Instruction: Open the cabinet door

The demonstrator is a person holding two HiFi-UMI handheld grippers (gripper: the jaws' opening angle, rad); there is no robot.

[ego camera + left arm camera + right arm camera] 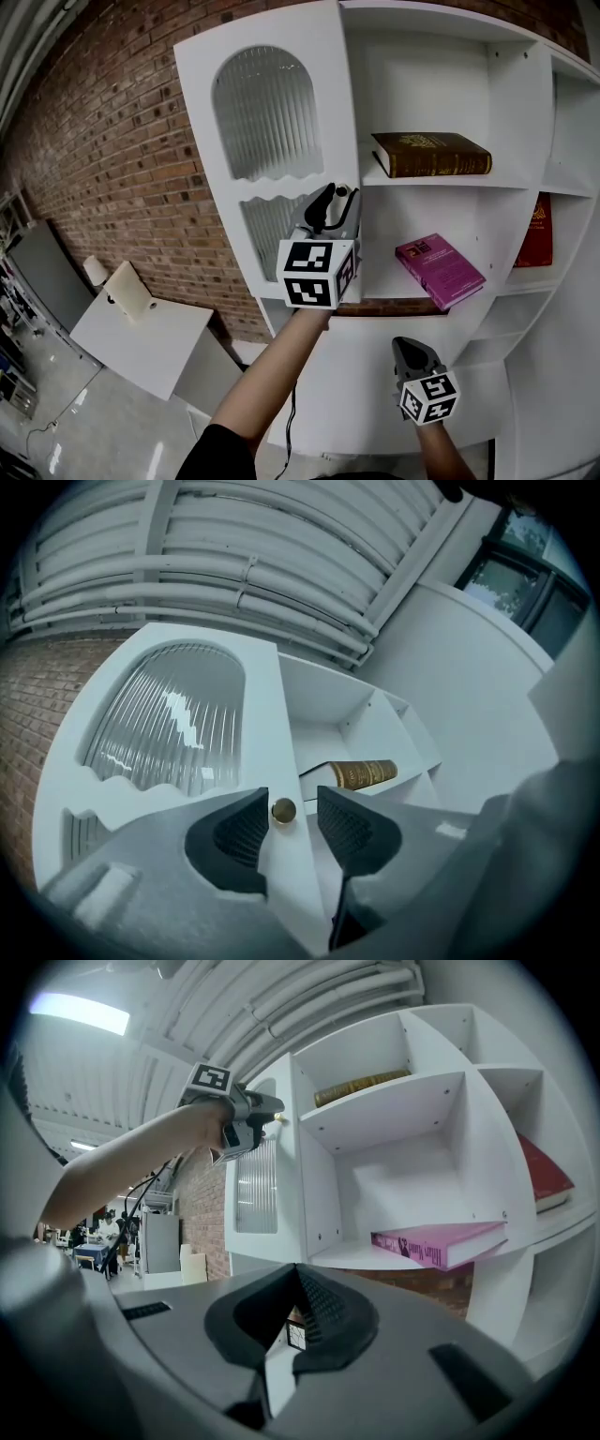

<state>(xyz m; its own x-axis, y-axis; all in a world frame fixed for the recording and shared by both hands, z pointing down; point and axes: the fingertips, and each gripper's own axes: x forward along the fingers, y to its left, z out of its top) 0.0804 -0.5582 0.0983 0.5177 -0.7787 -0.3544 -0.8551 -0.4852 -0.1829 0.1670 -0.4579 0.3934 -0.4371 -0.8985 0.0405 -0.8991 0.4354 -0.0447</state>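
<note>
The cabinet door [272, 141] stands swung open in the upper middle of the head view, its ribbed arched pane facing the camera and its free edge against the open shelves of the white cabinet [441, 56]. The left gripper [333, 202] is raised to that edge at mid-frame, pointing a little upward. In the left gripper view its jaws stand wide apart either side of the small brass knob [283, 810] on the door's edge; the knob sits between the pads with a gap on the right, and the left pad looks just clear of it, though the wide lens makes that hard to be sure of. Nothing is clamped.

The right gripper [417, 354] hangs lower, at the bottom right of centre, well apart from the door. In its own view the jaws are closed together with nothing between them.

On the shelves at right lie a brown book [431, 154] on the upper one and a pink book [441, 270] below it, overhanging the shelf's front. A red book [535, 234] leans in the far-right compartment. A brick wall [112, 141] fills the left of the frame.
</note>
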